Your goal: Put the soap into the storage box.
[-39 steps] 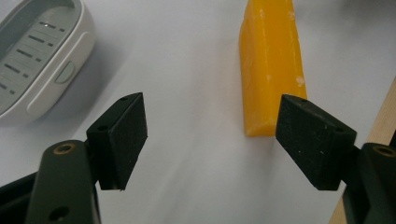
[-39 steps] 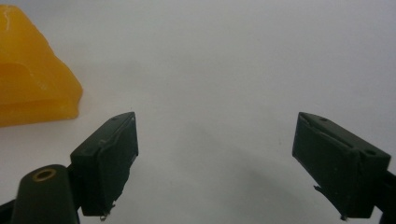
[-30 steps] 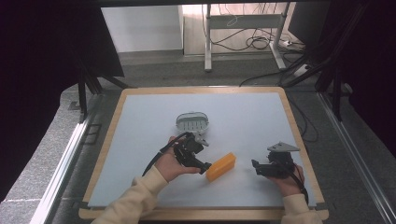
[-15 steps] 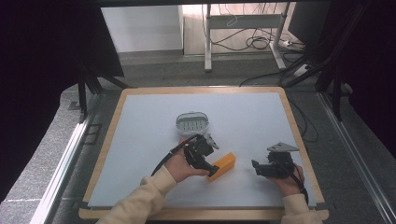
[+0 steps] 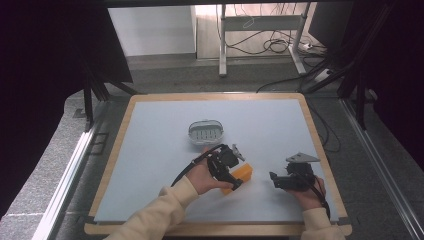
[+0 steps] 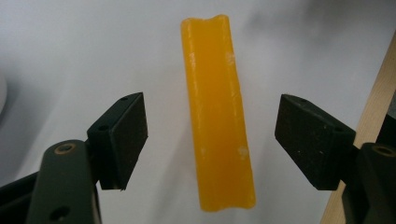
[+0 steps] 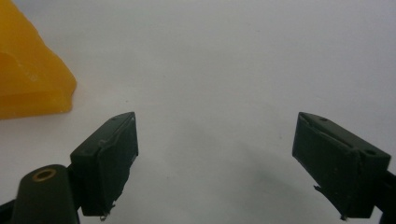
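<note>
A long yellow-orange block (image 5: 242, 175) lies on the pale blue mat near the front middle. My left gripper (image 5: 234, 176) hangs right over it, open. In the left gripper view the block (image 6: 215, 112) runs lengthwise between the two jaws, which stand wide on either side without touching it. My right gripper (image 5: 274, 178) rests low on the mat to the block's right, also open, with bare mat between its jaws. One end of the block (image 7: 28, 74) shows at the upper left of the right gripper view.
A white oval dish with slots (image 5: 205, 131) stands on the mat just behind the left gripper. The mat (image 5: 150, 150) has a wooden rim (image 5: 320, 145). Cables and table legs lie on the floor beyond the far edge.
My left gripper has moved right and forward, from beside the white dish to over the yellow-orange block. The right gripper has stayed put.
</note>
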Demonstrator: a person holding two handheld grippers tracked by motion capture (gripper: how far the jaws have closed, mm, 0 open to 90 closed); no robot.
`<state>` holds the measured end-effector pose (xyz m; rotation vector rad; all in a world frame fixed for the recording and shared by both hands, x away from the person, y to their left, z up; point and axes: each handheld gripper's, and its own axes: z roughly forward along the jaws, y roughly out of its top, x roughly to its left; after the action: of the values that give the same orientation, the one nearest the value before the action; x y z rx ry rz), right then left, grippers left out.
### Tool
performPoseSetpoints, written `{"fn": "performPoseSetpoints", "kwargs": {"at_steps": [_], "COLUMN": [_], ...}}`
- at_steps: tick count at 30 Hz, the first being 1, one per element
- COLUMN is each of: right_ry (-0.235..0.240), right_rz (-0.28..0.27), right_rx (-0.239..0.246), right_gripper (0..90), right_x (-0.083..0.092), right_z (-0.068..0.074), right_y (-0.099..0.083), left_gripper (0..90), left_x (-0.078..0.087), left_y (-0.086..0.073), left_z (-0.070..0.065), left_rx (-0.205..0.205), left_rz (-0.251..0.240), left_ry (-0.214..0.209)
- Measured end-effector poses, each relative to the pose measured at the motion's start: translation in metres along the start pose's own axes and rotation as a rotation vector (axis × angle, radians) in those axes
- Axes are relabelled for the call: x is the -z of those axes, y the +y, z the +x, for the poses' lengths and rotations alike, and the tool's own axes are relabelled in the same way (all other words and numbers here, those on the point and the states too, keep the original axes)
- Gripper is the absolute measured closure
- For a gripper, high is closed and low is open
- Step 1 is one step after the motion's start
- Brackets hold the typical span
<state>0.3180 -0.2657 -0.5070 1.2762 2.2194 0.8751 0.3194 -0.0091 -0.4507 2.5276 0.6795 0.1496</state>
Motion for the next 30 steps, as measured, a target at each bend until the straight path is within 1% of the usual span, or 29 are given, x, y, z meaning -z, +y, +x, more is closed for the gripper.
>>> {"fn": "performPoseSetpoints", "kwargs": {"at_steps": [2, 6, 7, 8, 13, 14, 17, 23, 25, 27, 30], "right_ry": [0.0, -0.002, -0.002, -0.002, -0.003, -0.004, -0.011, -0.025, -0.027, -0.027, -0.035], "right_rz": [0.001, 0.004, 0.004, 0.006, 0.01, 0.01, 0.021, 0.034, 0.036, 0.043, 0.051], "right_rx": [-0.001, -0.003, -0.003, -0.003, -0.004, -0.006, -0.004, -0.013, -0.016, -0.016, -0.017], "right_gripper": [14.7, 14.7, 14.7, 14.6, 14.6, 14.7, 14.6, 14.6, 14.6, 14.6, 14.6], "right_x": [0.0, 0.0, 0.0, -0.001, -0.001, -0.001, -0.002, -0.003, -0.003, -0.003, -0.004], "right_z": [0.0, 0.0, 0.0, 0.0, 0.0, 0.0, -0.001, -0.002, -0.002, -0.002, -0.003], "right_y": [0.0, 0.0, 0.0, 0.0, -0.001, -0.001, -0.001, -0.001, -0.002, -0.002, -0.002], "left_gripper": [25.4, 27.4, 28.1, 29.0, 35.7, 37.1, 41.1, 43.0, 43.3, 43.4, 47.7], "left_x": [-0.002, -0.01, -0.01, -0.014, -0.023, -0.024, -0.026, -0.032, -0.033, -0.036, -0.038], "left_y": [0.001, 0.007, 0.007, 0.009, 0.012, 0.012, 0.013, 0.014, 0.014, 0.014, 0.014], "left_z": [-0.001, -0.001, -0.001, -0.001, 0.0, 0.001, 0.001, -0.001, -0.002, -0.003, -0.003], "left_rx": [0.002, -0.002, -0.002, 0.0, 0.014, 0.012, 0.025, 0.029, 0.028, 0.025, 0.036], "left_rz": [0.001, 0.021, 0.021, 0.03, 0.056, 0.062, 0.072, 0.099, 0.103, 0.122, 0.125], "left_ry": [-0.003, -0.016, -0.016, -0.022, -0.033, -0.036, -0.033, -0.044, -0.045, -0.036, -0.025]}}
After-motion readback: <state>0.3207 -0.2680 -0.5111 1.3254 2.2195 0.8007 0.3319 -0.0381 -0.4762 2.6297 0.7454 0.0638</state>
